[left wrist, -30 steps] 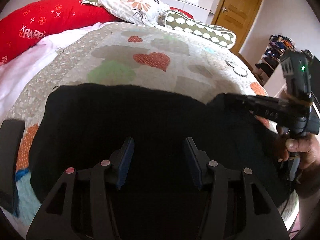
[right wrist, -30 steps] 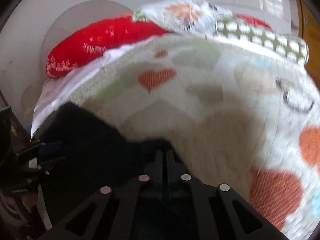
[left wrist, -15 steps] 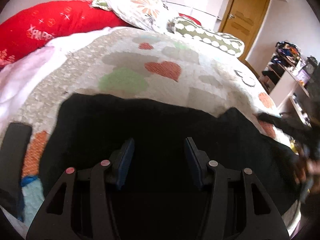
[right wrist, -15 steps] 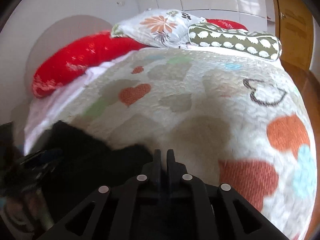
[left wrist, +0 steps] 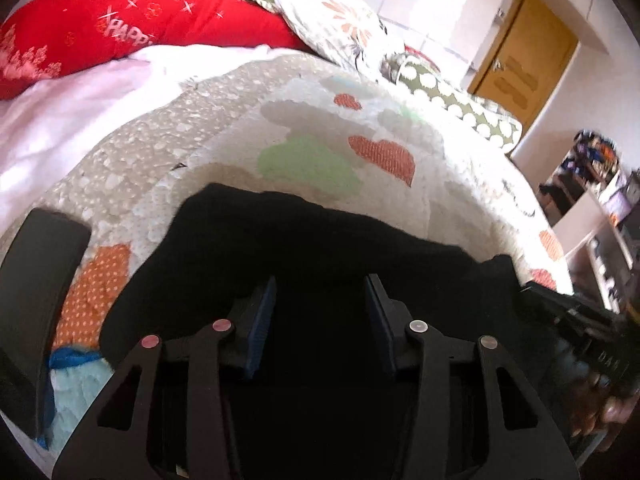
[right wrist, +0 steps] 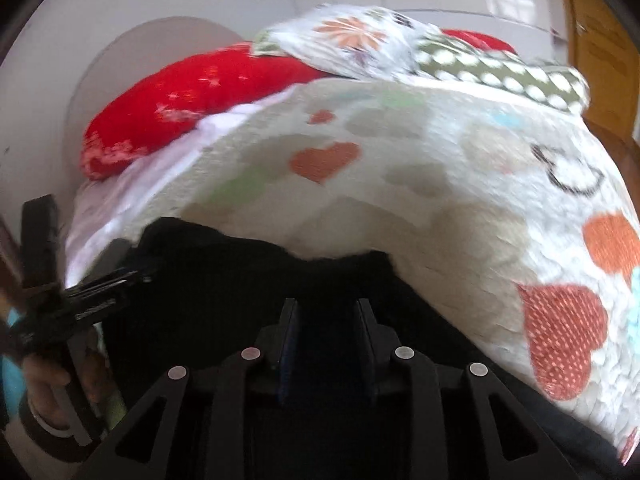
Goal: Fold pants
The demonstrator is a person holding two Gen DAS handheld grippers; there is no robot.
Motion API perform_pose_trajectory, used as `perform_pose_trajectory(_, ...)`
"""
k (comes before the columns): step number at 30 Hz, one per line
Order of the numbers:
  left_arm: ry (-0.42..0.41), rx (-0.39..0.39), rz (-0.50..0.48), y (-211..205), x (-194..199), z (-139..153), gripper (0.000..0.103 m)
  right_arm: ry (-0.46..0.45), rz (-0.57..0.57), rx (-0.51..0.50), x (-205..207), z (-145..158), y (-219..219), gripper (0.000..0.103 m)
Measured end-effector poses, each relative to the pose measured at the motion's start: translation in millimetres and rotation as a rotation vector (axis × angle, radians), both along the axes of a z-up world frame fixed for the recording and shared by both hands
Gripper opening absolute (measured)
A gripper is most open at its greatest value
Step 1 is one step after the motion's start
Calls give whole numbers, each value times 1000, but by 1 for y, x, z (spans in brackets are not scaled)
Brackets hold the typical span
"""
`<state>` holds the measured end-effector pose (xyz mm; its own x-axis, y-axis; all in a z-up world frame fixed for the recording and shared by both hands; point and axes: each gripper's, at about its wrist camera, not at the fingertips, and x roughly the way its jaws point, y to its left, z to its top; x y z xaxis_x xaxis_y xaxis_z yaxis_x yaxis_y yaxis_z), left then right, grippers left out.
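Note:
The black pants lie flat on a heart-patterned quilt near the bed's front edge. My left gripper hovers over them with its jaws apart and closing slowly, and its blue pads press on nothing. My right gripper is at the right end of the pants. Its jaws are opening, with dark cloth under the gap and no cloth pinched. In the right wrist view the left gripper shows at the left, held by a hand.
A red pillow, a floral pillow and a green dotted pillow lie at the head of the bed. A dark flat object stands at the left edge. A wooden door and cluttered shelves are at the right.
The right gripper's jaws went from shut to apart, and it shifted along the pants' edge. The left gripper's view slid and rolled, and its jaws narrowed slightly.

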<state>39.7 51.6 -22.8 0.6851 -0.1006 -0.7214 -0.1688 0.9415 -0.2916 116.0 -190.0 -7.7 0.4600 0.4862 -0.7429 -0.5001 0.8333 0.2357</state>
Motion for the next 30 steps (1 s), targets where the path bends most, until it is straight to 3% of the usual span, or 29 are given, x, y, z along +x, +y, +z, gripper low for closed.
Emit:
perform_pose_trajectory(3,3,39,37,-1,-1,1,45,-5,59,21,0,-2,24,27)
perform_pose_trajectory(4,11,70,52,-1,0,-1,45,5,70,15,2,-8,31,27)
perform_pose_trajectory(7,19,68,33,-2,0,0,45,74,46,-37,19,-38,50,27)
perform_pose_trajectory(13,12,107,10,-12,-11,9,45,44,-9,-15,5,-20,34,27)
perform_pose_trajectory(20,-12,107,-42,-38,-28,23,45,-8,-107,4,-57,1,-35,30)
perform_pose_trajectory(24,-16,105,-91,-63,-35,27,45,3,-165,26,-93,-4,-75,31)
perform_pose_trajectory(26,-10,93,-135,-81,-35,27,55,12,-193,-2,-109,-11,-97,32)
perform_pose_trajectory(30,5,60,-286,-126,-32,24,57,13,-277,-57,-131,-24,-149,32)
